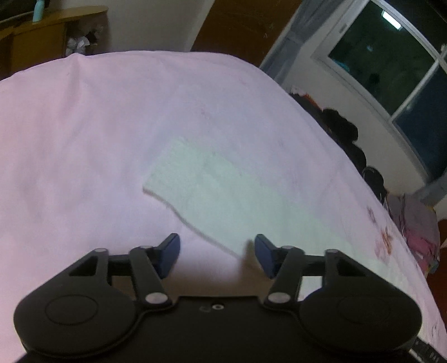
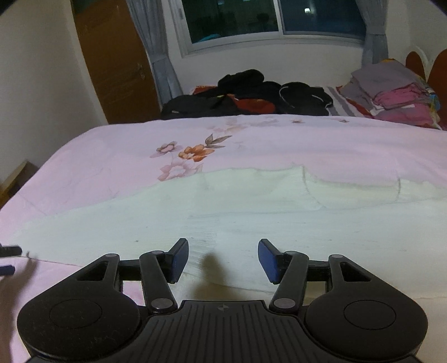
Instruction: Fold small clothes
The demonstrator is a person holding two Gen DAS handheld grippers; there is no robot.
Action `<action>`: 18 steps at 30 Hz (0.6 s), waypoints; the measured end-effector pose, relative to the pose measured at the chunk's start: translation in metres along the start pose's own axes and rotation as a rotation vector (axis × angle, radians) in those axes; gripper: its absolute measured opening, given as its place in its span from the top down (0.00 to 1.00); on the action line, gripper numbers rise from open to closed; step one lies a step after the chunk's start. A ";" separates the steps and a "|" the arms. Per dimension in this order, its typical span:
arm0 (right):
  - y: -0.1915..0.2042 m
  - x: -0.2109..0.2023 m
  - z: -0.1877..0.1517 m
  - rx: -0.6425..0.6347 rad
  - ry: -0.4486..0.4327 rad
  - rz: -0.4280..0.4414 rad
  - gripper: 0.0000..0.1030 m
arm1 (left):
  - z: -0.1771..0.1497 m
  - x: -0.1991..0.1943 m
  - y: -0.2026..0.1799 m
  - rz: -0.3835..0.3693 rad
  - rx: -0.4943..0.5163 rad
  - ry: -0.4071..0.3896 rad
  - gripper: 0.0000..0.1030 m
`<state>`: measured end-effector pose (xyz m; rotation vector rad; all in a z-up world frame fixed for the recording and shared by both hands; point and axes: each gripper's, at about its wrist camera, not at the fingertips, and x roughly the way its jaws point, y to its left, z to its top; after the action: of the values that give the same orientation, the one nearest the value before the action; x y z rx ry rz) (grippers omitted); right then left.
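- The left tongs (image 1: 217, 255) stand partly open over the pink bedsheet (image 1: 83, 134), with nothing between the blue pads (image 1: 170, 255).
- A white knitted garment (image 1: 206, 184) lies flat on the bed ahead of the left tongs; its near edge runs slantwise down to just in front of the right-hand pad.
- The right tongs (image 2: 223, 259) are also partly open and empty, hovering above the same white knitted garment (image 2: 223, 212), which spreads wide across the bed in this view.
- A flower print (image 2: 192, 153) shows on the sheet just beyond the garment.
- At the left border of the right wrist view, the left tongs (image 2: 8, 259) show as blurred tips near the garment's corner.
- Dark clothes (image 2: 251, 92) lie heaped at the far side of the bed, with folded clothes (image 2: 391, 92) stacked to their right, under a window (image 2: 276, 19).
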<state>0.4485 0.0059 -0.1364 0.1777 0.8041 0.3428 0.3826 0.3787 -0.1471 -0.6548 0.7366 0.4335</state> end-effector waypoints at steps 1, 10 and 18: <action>0.001 0.003 0.001 0.003 -0.001 -0.008 0.46 | 0.002 0.004 0.000 -0.002 -0.005 -0.009 0.55; 0.004 0.036 -0.007 -0.054 0.059 -0.071 0.50 | 0.005 0.011 -0.002 -0.003 -0.015 -0.072 0.97; -0.021 0.010 0.001 0.071 0.003 -0.007 0.50 | -0.008 -0.033 -0.088 -0.212 0.195 -0.109 0.97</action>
<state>0.4604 -0.0102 -0.1489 0.2405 0.8199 0.3077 0.4068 0.3054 -0.0932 -0.5155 0.5895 0.1977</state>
